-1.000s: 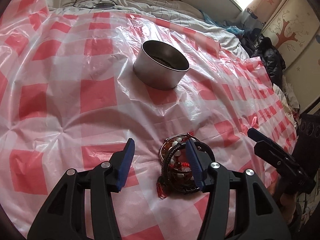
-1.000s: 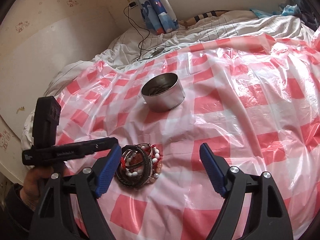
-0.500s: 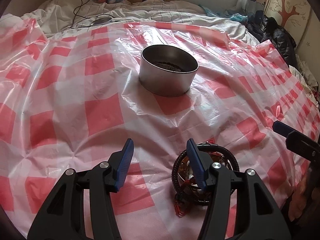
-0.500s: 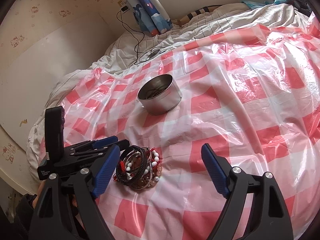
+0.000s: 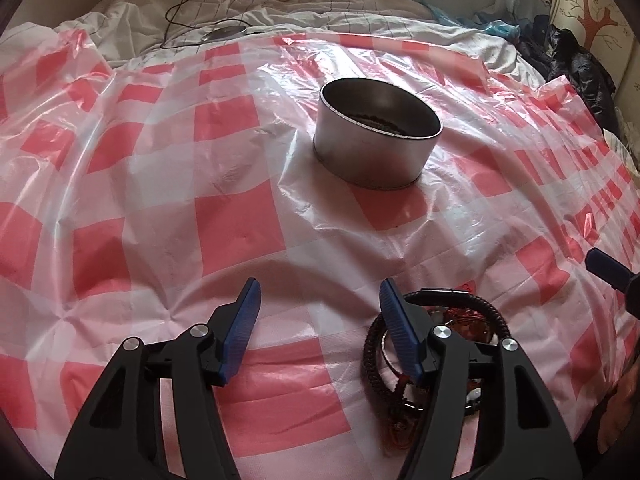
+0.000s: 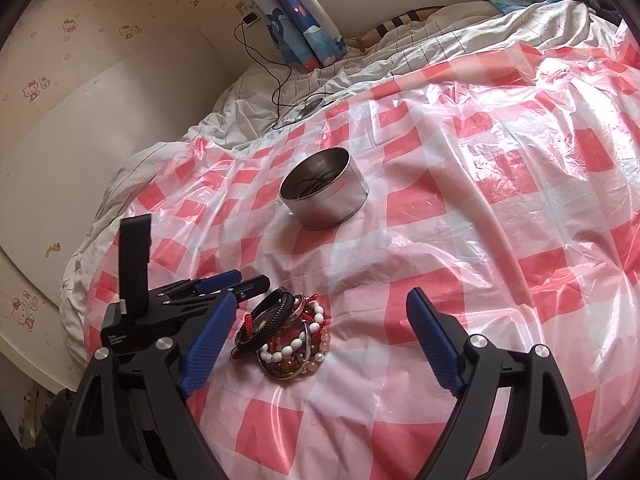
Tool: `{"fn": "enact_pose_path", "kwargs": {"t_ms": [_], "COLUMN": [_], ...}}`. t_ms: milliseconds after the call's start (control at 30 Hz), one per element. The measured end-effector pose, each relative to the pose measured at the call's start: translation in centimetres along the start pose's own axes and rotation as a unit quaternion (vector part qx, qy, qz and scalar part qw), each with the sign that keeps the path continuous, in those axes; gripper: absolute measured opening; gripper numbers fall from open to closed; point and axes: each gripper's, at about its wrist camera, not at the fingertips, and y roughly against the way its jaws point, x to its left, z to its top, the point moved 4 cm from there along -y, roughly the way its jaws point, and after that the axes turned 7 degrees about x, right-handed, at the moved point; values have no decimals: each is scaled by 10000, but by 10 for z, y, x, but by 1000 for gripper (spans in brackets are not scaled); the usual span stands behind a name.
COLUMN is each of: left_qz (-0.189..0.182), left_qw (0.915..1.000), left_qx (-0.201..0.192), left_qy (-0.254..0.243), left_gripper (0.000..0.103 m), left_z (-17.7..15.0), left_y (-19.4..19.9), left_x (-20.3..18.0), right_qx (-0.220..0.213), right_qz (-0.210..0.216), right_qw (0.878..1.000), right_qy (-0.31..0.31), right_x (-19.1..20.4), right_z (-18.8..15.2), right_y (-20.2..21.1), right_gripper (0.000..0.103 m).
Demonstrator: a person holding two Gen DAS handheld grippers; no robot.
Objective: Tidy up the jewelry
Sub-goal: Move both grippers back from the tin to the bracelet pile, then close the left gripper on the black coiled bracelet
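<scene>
A pile of bracelets (image 6: 288,332), black braided bands, white and amber beads and red cord, lies on the red-and-white checked plastic sheet (image 6: 480,208). In the left wrist view the pile (image 5: 472,312) sits partly hidden behind my right finger. A round metal tin (image 6: 324,196) stands beyond it, with some jewelry inside; it also shows in the left wrist view (image 5: 376,136). My left gripper (image 5: 316,320) is open and empty, just left of the pile. My right gripper (image 6: 316,344) is open and empty, its left finger next to the pile.
The sheet covers a bed with a white striped quilt (image 6: 400,56). A black cable and a round device (image 5: 224,34) lie on the quilt behind. Dark clothes (image 5: 576,64) are heaped at the far right. A wall (image 6: 80,80) runs along the bed's left side.
My left gripper has swung left and pulled back, so the pile now sits behind its right finger. The right gripper has backed off a little. Both stay open.
</scene>
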Motion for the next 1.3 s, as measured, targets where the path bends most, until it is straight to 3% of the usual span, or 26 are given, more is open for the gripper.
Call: {"fn": "enact_pose_path", "kwargs": {"t_ms": [300,433,567,667,867,1033,1233,1300], "left_qz": [-29,-514,-1185,-995,-1044,-1571,-1555,-1939], "left_qw": [9997,9982,9911,9925,9921,9857,9860,9797], "left_qx": [227,265,352,385,430,373,452,377], "left_qy": [5,138,500,593,539,489,389,326], "left_gripper": [57,54,54,54,58,59,59,58], "left_z": [-4,-1,0,-1,-1,2,-1,0], "left_y": [-13,-9,-5,-8,-9,-3,-7,-1], "left_x": [1,1,10,15,13,5,-1,-8], "right_qx": [11,3,35,92,73,72,69,69], "right_qz": [-1,19,66,17,8,25,28,32], "right_qw": [10000,10000,10000,9999,10000,10000,10000,10000], "right_qy": [6,10,38,69,35,37,33,36], "right_x": [0,2,4,4,3,3,3,3], "right_z": [0,1,1,0,-1,-1,0,0], "right_y": [0,-1,-2,-4,-6,-6,-5,-5], "right_gripper": [85,85,86,86,86,86,87,87]}}
